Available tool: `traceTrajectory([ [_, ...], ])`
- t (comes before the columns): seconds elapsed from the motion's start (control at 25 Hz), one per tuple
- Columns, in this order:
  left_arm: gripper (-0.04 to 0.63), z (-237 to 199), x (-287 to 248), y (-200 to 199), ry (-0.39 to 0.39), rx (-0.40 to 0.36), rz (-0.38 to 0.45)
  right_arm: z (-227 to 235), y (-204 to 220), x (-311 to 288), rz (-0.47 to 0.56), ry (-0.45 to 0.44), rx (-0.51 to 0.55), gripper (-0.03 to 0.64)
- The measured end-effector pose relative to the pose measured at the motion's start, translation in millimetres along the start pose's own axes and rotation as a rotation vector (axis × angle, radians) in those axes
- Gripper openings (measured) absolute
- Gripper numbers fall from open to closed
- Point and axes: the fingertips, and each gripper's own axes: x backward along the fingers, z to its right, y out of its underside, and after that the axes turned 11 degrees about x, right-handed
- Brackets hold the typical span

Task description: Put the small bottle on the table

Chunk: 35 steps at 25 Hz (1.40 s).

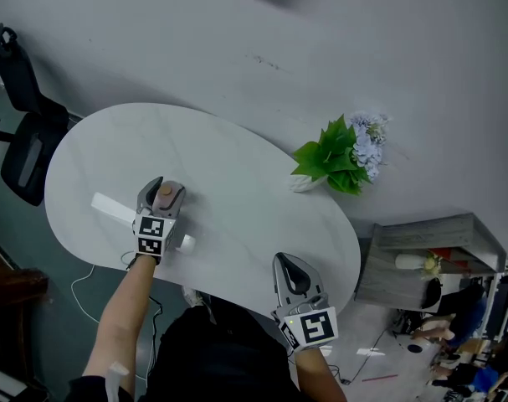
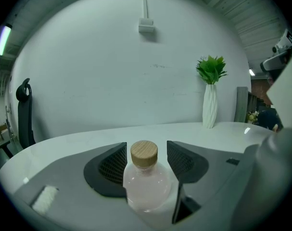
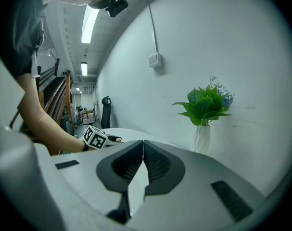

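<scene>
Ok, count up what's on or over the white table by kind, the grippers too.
Bottle: 1, the small bottle, upright between the open jaws of the left gripper
Vase with plant: 1
White object lying flat: 1, too small to name
Grippers: 2, the left gripper and the right gripper, which is shut and empty
Total: 5

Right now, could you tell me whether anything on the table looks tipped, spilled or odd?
Nothing stands out: the small bottle stands upright and corked between the left tool's open jaws, and the vase is upright too.
</scene>
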Motion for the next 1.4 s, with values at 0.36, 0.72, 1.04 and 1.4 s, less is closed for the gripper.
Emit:
traceTrajectory([
  [0.36,0.247,3.2,14.2,-10.2,-0.009,-0.007,0.008,-1.7,-4.3,10.1,0.031,0.003,0.002,0.006],
  [0.72,0.249,5.5,33.2,-7.9,0.000,0.024,-0.018,-8.8,-10.1,14.4,0.067,-0.013,0.007,0.006],
  [1.04,0.247,-7.2,56.2,-16.6,-0.018,0.044,-0.005,-21.1,-23.3,0.9,0.094,-0.052,0.022,0.006],
  [1.4,0.167,-25.8,76.4,-23.0,-0.072,0.037,-0.017,-41.6,-33.8,-19.9,0.104,-0.122,0.041,0.006],
])
